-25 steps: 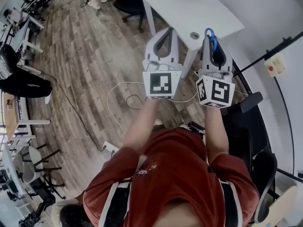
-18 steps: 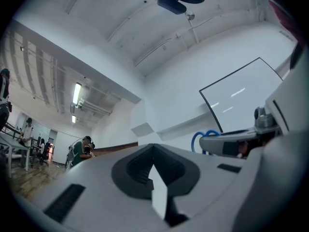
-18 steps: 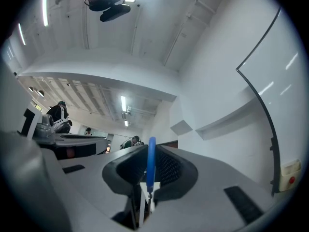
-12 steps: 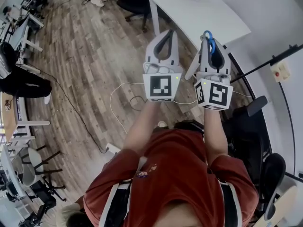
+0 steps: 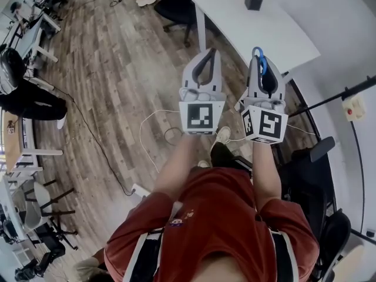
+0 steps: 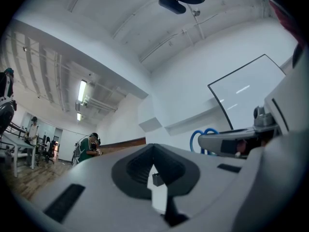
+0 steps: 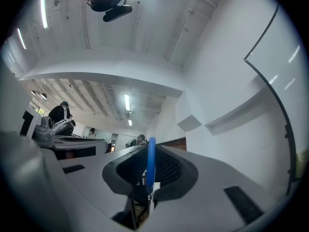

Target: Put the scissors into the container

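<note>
Right gripper [image 5: 261, 56] was clamped on the scissors [image 7: 150, 163], presumably headed for the container [image 5: 253, 0]. Left gripper [image 5: 208, 53] sat closed, nothing in it.

Table: white rectangular table [image 5: 276, 34] stands on the wood plank floor [image 5: 117, 69], ahead of both grippers.
Container: small dark open-top container [image 5: 253, 0] stands on the table's far part, well apart from the grippers.
Grippers: left gripper [image 5: 202, 54] and right gripper [image 5: 262, 60] are side by side.
Scissors: blue-handled scissors [image 5: 258, 52] sit between the right gripper's jaws, handles projecting ahead.
</note>
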Demonstrator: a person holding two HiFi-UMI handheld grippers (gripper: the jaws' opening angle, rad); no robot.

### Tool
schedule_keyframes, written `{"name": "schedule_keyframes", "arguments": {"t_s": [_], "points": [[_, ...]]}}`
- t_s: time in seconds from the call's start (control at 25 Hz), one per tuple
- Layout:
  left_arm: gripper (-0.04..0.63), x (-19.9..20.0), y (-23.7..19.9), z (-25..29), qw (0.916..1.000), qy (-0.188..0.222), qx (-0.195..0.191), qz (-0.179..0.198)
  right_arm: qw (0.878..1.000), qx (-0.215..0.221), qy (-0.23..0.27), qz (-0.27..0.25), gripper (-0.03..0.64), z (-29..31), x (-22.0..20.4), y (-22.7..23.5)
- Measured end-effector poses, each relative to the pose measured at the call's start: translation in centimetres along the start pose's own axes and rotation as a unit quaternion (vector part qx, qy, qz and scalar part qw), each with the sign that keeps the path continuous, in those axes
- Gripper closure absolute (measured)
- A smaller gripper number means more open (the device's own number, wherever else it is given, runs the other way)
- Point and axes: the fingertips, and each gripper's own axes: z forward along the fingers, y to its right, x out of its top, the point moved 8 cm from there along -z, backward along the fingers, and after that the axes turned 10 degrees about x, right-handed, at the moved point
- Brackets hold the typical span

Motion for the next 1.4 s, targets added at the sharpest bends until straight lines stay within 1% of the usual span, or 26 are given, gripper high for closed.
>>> {"name": "schedule_keyframes", "arguments": {"t_s": [0.16,0.32,0.44,0.6,0.68,0.88,1.0,1.08,1.24,1.32,1.4], "points": [[0.583,-1.2,-0.3,2.6,0.9999,-0.003,0.009,0.005,1.0,0.009,0.003,0.007,0.558,2.7,-1.4,1.1],[0.583,-2.2,-0.1,6.3,0.9999,-0.007,0.01,0.009,1.0,0.008,0.002,0.017,0.558,5.9,-2.7,3.3],[0.583,-3.2,0.5,9.4,0.9998,-0.011,0.007,0.014,1.0,0.008,0.002,0.024,0.558,8.3,-4.0,5.3],[0.583,-4.7,1.2,13.7,0.9999,-0.013,0.008,0.004,1.0,0.009,0.003,0.027,0.558,11.5,-5.6,8.3],[0.583,-5.4,1.7,15.7,0.9999,-0.01,0.009,0.009,0.999,0.011,0.002,0.031,0.558,13.0,-6.3,9.8],[0.583,-6.4,3.7,20.2,0.9998,-0.012,0.012,0.006,0.999,0.012,-0.005,0.04,0.558,15.2,-7.4,13.8],[0.583,-6.6,4.6,21.8,0.9998,-0.013,0.014,0.002,0.999,0.009,-0.005,0.047,0.558,16.0,-7.8,15.4],[0.583,-6.9,5.0,22.2,0.9998,-0.014,0.012,0.006,0.999,0.006,-0.006,0.05,0.558,16.1,-8.1,16.0],[0.583,-7.2,5.5,23.0,0.9998,-0.014,0.011,0.007,0.999,0.004,-0.007,0.048,0.558,16.3,-8.3,16.8],[0.583,-7.5,5.7,23.9,0.9998,-0.012,0.008,0.014,0.999,0.004,-0.008,0.047,0.558,16.9,-8.6,17.5],[0.583,-7.8,6.0,24.7,0.9999,-0.011,0.006,0.012,0.999,0.003,-0.01,0.045,0.558,17.4,-8.9,18.1]]}}
